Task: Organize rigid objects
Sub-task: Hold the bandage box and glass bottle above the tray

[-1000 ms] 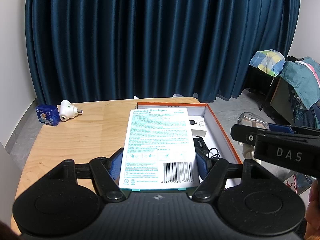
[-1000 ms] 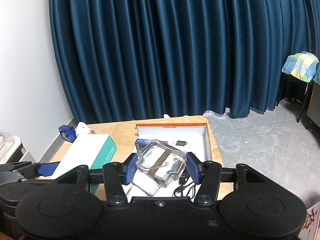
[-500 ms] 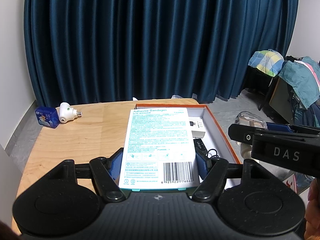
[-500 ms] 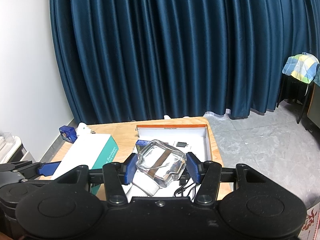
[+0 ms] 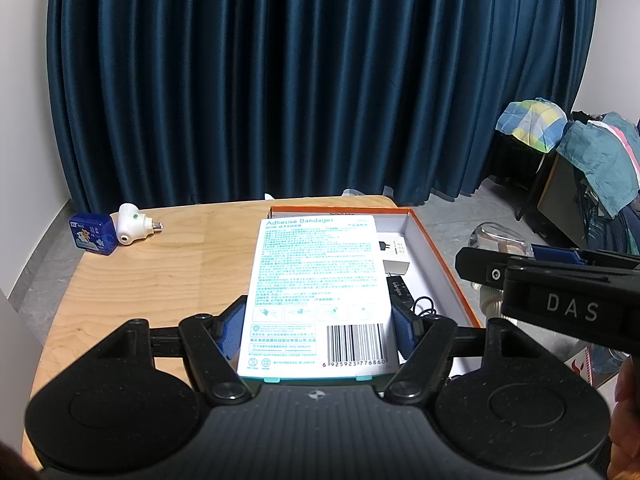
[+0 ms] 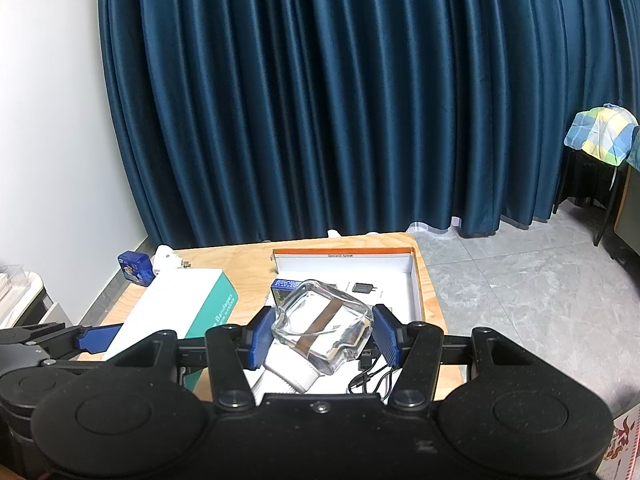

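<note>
1. The left gripper [image 5: 318, 326] holds a box of adhesive bandages [image 5: 318, 280] flat between its blue pads, lifted above the desk [image 5: 152, 280] at the left wall of the orange-rimmed tray [image 5: 440, 256].
2. The right gripper [image 6: 318, 334] is clamped on a clear glass bottle [image 6: 320, 330] with a white ribbed cap, tilted, above the near part of the tray [image 6: 414, 270].
3. Done, as far as can be seen: the tray already contains a white charger box [image 5: 394, 250], a black cable [image 5: 424, 306] and a small blue box [image 6: 286, 284] at its left side.
4. Left on the desk: a small blue carton [image 5: 93, 235] and a white plug-in device [image 5: 132, 229], touching or nearly so, at the far left corner.
5. My reading is that the task is about midway: two items are in hand and not yet set down, and two more wait at the corner.
6. The tray's free floor looks to be along its far wall and right side; the bandage box is broad and may need most of it.
</note>
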`<action>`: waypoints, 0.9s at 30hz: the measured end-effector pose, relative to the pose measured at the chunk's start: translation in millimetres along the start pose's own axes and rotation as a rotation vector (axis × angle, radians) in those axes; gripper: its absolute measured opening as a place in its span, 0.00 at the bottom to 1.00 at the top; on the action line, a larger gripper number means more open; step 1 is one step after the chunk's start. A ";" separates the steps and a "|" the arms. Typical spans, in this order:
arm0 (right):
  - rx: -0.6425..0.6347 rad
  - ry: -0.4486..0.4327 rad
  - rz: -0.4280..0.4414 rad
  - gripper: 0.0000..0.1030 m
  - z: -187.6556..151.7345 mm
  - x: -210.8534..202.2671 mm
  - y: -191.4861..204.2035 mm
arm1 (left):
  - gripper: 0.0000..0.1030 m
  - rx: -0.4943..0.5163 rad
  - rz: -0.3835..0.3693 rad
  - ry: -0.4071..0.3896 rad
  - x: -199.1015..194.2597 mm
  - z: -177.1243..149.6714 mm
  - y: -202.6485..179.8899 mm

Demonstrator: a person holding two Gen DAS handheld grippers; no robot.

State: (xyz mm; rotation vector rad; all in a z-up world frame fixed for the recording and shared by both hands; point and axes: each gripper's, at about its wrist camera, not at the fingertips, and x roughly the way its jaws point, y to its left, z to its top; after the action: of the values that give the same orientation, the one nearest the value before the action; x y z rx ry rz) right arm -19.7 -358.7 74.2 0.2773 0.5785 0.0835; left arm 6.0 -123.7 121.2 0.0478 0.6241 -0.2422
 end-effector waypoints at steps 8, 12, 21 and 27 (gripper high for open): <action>-0.001 0.003 0.001 0.63 -0.3 0.5 1.3 | 0.69 0.003 -0.007 0.004 0.3 -0.2 -0.3; -0.001 0.003 0.002 0.63 -0.2 0.5 1.1 | 0.69 0.002 -0.007 0.003 0.0 -0.5 -0.5; -0.002 0.005 0.001 0.63 -1.3 0.8 2.0 | 0.69 0.004 -0.011 0.006 0.7 -1.2 -0.9; 0.000 0.005 0.001 0.63 -1.9 0.7 2.7 | 0.69 0.005 -0.015 0.010 2.2 -2.3 -0.6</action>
State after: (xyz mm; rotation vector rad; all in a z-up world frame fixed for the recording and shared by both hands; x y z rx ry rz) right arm -20.2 -355.5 73.1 0.2779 0.5829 0.0854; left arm 6.2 -124.5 118.0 0.0496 0.6343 -0.2587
